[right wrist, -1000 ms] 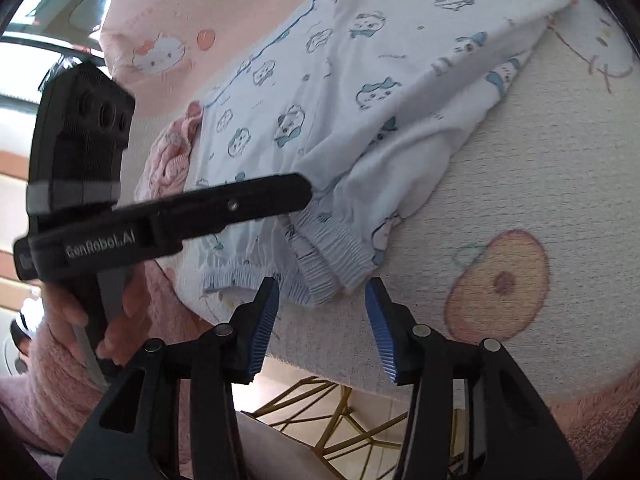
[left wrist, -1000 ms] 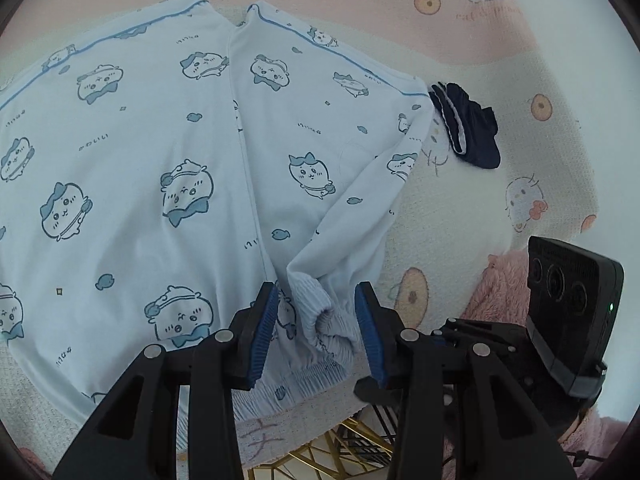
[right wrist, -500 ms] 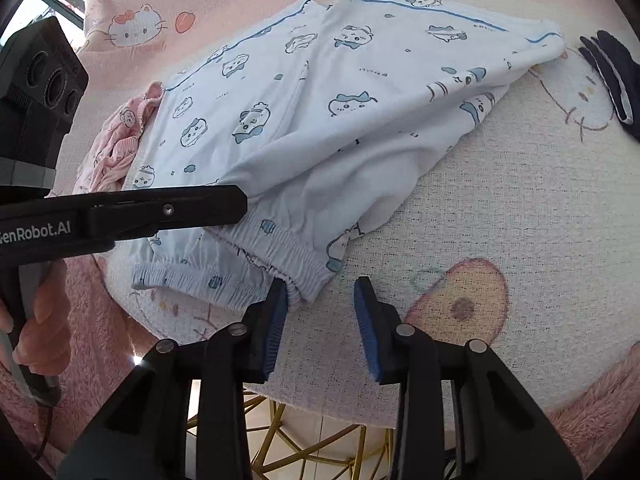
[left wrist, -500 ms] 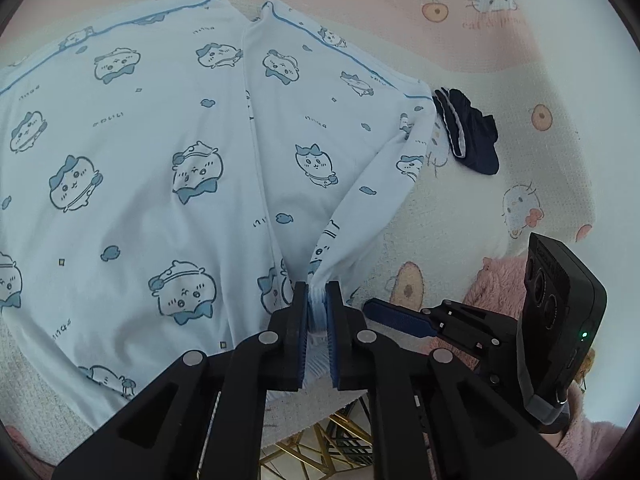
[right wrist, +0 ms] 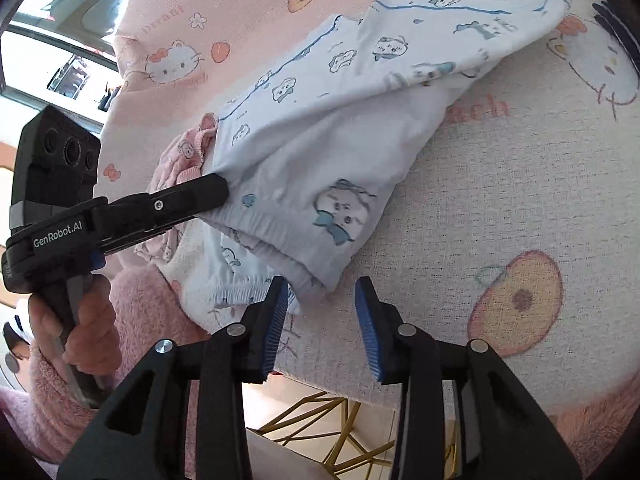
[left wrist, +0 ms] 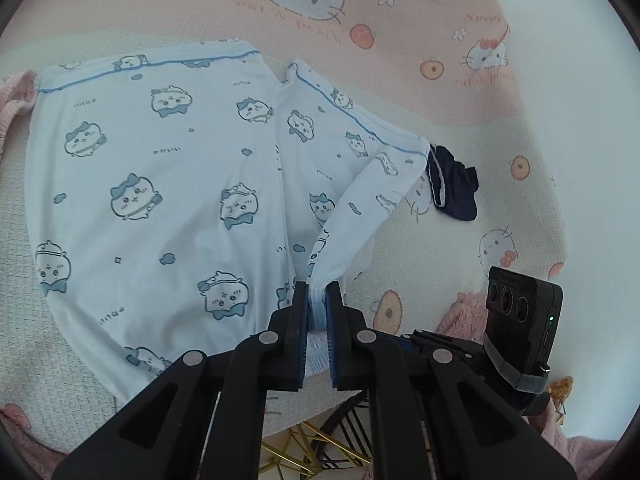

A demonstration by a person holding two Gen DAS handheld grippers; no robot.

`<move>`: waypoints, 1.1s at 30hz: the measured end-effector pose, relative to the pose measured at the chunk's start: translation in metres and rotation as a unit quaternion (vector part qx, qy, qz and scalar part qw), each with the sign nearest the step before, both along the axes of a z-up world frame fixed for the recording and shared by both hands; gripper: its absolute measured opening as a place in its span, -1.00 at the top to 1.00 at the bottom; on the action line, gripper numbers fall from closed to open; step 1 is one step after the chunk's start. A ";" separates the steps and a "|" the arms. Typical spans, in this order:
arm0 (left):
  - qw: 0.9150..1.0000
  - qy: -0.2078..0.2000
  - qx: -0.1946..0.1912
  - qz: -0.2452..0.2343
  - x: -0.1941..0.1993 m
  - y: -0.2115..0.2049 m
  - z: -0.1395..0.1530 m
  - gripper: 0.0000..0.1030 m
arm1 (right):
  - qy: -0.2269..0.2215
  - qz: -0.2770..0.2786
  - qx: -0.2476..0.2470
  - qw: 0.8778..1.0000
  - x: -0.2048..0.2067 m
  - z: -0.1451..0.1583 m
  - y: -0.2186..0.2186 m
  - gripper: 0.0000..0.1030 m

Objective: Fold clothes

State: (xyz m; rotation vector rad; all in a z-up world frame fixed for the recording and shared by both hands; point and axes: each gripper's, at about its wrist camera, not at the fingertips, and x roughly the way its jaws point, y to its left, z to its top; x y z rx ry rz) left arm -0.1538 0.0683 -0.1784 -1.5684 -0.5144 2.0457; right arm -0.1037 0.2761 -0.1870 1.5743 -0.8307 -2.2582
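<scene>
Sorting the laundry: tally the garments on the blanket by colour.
Light blue: 1, the printed pyjama top
Navy: 1, a small dark garment
Pink: 1, a garment part-hidden under the top
Total: 3

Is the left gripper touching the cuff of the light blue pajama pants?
Touching. The left wrist view shows the left gripper with both fingers pressed on the cuff of the pajama pants, no gap.
</scene>
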 end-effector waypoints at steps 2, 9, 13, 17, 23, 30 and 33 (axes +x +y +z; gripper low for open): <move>1.000 0.004 -0.003 0.010 0.003 -0.012 0.003 0.83 | 0.016 -0.011 0.005 1.000 -0.003 0.009 0.001 0.26; 0.999 0.002 -0.021 0.047 0.024 -0.055 0.000 0.83 | 0.009 0.028 0.023 0.999 -0.039 -0.002 -0.033 0.22; 0.997 -0.011 -0.031 0.073 0.040 -0.082 -0.010 0.83 | -0.006 0.056 0.026 0.998 -0.050 -0.013 -0.053 0.22; 0.995 -0.035 -0.045 0.078 0.053 -0.090 -0.030 0.83 | -0.021 0.075 0.051 0.996 -0.048 -0.022 -0.060 0.19; 0.991 -0.066 -0.096 0.063 0.056 -0.080 -0.067 0.83 | -0.049 0.086 0.086 0.991 -0.037 -0.032 -0.056 0.15; 0.989 -0.047 -0.132 0.052 0.059 -0.070 -0.055 0.78 | -0.030 0.051 0.073 0.996 -0.031 -0.022 -0.044 0.14; 0.990 -0.020 -0.129 0.058 0.059 -0.070 -0.037 0.77 | -0.044 0.061 0.089 0.993 -0.037 -0.030 -0.053 0.14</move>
